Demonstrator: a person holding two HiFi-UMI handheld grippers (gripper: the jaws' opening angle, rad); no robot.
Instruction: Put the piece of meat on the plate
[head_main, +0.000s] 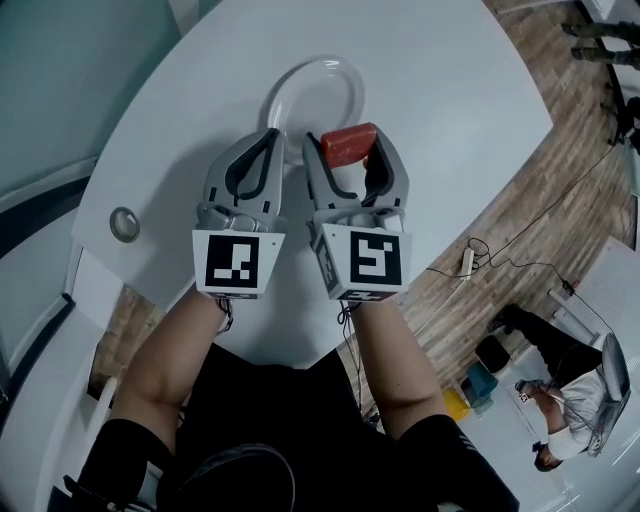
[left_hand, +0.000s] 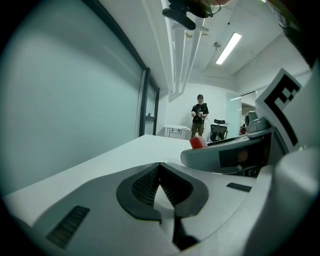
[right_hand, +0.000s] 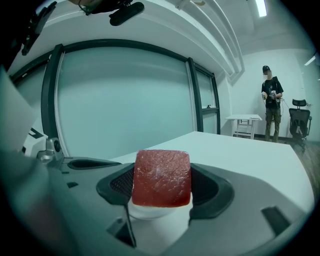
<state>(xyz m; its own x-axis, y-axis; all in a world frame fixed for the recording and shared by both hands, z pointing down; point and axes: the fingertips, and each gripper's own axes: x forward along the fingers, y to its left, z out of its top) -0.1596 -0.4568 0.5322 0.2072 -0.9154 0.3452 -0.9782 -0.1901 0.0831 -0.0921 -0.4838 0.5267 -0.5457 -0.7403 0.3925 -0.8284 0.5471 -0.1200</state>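
The piece of meat (right_hand: 161, 177) is a red slab clamped between the jaws of my right gripper (head_main: 349, 150), which press on its two sides. From the head view it hangs at the near right rim of the white plate (head_main: 305, 85) (I cannot tell whether it touches the plate). My left gripper (head_main: 263, 140) sits just beside it, jaws pressed together with nothing between them. Both are over the white bench (head_main: 460, 110); a small ring (head_main: 124, 223) lies near its left edge.
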